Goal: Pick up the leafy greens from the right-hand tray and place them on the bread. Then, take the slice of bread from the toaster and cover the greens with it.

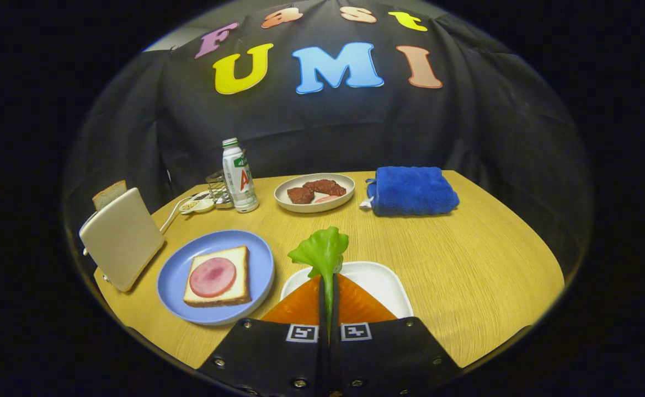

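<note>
Tool (329,275) is clamping leafy greens (320,251) by the stem over white tray (380,278); floppy leaf risking slipping before reaching bread (218,277).

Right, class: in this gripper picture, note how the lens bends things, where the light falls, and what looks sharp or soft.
Gripper view: fisheye bends the table edge into a curve; light is soft and even, with faint shadows under the blue plate and towel; no strong glare; the claw, shut on the greens, looks sharp, while the toaster is stretched and softer.
</note>
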`<action>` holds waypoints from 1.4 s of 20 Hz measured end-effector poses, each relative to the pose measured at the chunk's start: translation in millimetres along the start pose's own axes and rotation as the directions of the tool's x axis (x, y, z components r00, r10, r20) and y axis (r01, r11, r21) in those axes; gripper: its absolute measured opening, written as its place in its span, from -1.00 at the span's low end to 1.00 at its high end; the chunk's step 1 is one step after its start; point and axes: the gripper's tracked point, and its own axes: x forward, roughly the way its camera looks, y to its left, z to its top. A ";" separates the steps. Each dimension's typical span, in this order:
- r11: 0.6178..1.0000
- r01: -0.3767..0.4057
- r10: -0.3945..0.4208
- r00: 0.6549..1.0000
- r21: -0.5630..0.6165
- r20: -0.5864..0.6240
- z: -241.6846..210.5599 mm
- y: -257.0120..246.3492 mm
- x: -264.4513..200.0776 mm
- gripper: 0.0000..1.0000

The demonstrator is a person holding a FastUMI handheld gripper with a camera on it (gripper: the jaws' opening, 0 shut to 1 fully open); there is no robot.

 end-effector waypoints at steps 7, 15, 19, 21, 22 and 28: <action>0.990 -0.130 0.132 0.990 -0.045 0.049 29.8 69.4 -3.1 -0.99; 0.960 -0.275 0.277 0.960 -0.050 0.029 29.1 149.3 15.9 -0.99; 0.955 -0.290 0.291 0.957 -0.065 0.005 20.3 166.5 26.9 -0.99; 0.959 -0.273 0.273 0.962 -0.072 -0.007 15.8 165.8 33.7 -0.99; 0.962 -0.263 0.263 0.965 -0.075 -0.008 15.3 164.6 35.7 -0.99; 0.966 -0.250 0.250 0.968 -0.062 -0.005 16.0 164.9 41.6 -0.87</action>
